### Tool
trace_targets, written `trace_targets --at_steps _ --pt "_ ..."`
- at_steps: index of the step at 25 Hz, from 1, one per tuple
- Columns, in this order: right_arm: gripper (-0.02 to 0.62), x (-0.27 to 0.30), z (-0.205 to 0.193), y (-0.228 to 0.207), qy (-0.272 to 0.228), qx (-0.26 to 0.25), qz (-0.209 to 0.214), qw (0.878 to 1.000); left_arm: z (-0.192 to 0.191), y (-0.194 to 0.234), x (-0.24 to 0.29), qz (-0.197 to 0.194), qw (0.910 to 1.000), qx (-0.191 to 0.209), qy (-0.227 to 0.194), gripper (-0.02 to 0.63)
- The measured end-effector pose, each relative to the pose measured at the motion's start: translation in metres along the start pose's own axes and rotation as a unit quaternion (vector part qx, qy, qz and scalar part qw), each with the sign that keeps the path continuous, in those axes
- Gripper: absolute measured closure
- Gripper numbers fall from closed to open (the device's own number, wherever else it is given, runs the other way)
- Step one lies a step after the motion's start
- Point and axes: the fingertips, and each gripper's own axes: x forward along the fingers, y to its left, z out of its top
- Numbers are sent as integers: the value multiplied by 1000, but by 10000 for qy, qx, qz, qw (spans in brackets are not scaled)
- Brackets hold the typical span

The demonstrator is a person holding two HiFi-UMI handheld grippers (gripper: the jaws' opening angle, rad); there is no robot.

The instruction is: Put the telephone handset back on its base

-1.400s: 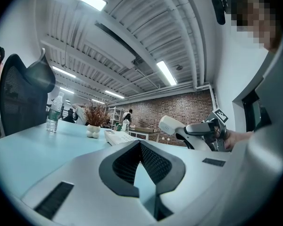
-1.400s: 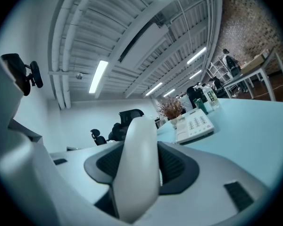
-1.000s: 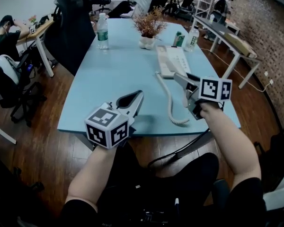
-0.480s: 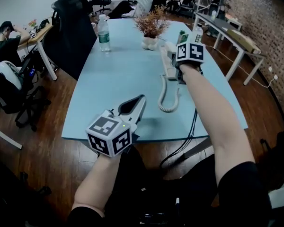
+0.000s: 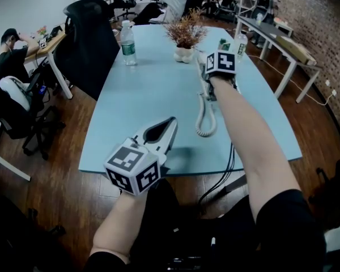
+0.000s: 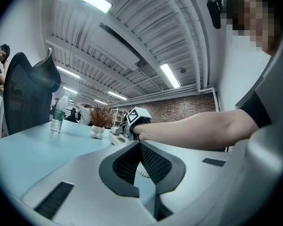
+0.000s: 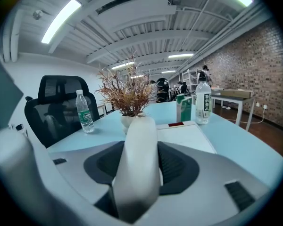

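In the right gripper view my right gripper (image 7: 141, 150) is shut on the white telephone handset (image 7: 137, 164), which stands up between the pads. The flat white base (image 7: 187, 136) lies just beyond it on the light blue table (image 7: 236, 147). From the head view the right gripper (image 5: 214, 77) hovers over the base (image 5: 202, 84) at the far middle of the table, and it hides most of the handset. The coiled cord (image 5: 204, 117) trails back toward me. My left gripper (image 5: 169, 124) is shut and holds nothing, near the table's front edge.
A dried plant in a white pot (image 5: 185, 37) stands just behind the base. A water bottle (image 5: 128, 45) is to its left; a green carton (image 5: 223, 44) and another bottle (image 5: 238, 43) are to the right. A black chair (image 5: 89, 35) stands at the table's left side. People sit at desks beyond.
My right gripper has carried the handset from the table's near right part away from me to above the base, dragging the cord along. The left gripper has barely moved.
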Motion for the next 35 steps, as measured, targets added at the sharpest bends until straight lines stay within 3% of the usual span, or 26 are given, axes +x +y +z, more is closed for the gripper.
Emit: trace_targets --at_steps 2,5,7,10,12,14,17,18,21,23,25,29,31,35 --pt "347 2 1 -1 -63 -97 -69 9999 -1 1 0 -1 10000 -23 5 609" --pt "279 -5 6 -5 -133 -318 -180 9992 1 0 0 -21 10000 0 -15 609" --pt "279 -14 8 -9 -160 -329 -154 9992 3 -1 -1 -20 10000 12 -38 609" --pt "279 -35 9 -11 -268 -96 143 9995 2 -3 0 -24 10000 11 -11 609" --pt "283 -55 6 -4 -388 228 603 9972 0 -5 2 -33 10000 5 11 609" --pt "359 -84 2 10 -568 554 1205 9895 1 -7 2 -40 10000 11 5 609" --pt "565 -145 -8 36 -909 818 2131 9693 0 -11 3 -56 10000 27 14 609" --pt "591 -169 -13 42 -1038 789 2372 9627 -1 -13 4 -71 10000 26 27 609" --pt "592 -235 -29 50 -1375 453 2651 9533 -4 -20 8 -158 9998 26 86 609" --pt "592 -267 -48 52 -1425 790 2863 9442 -8 -23 9 -194 9997 58 143 609" --pt "592 -296 -62 56 -1499 1241 3234 9260 -10 -26 9 -210 9996 84 184 609" --pt "591 -345 -78 54 -1831 1475 3635 9014 -10 -33 8 -264 9994 125 195 609" --pt "592 -354 -93 52 -1845 1460 3686 8993 -9 -36 8 -305 9993 136 192 609" --pt "592 -339 -119 51 -1538 1220 3580 9129 -9 -43 10 -366 9991 179 152 609"
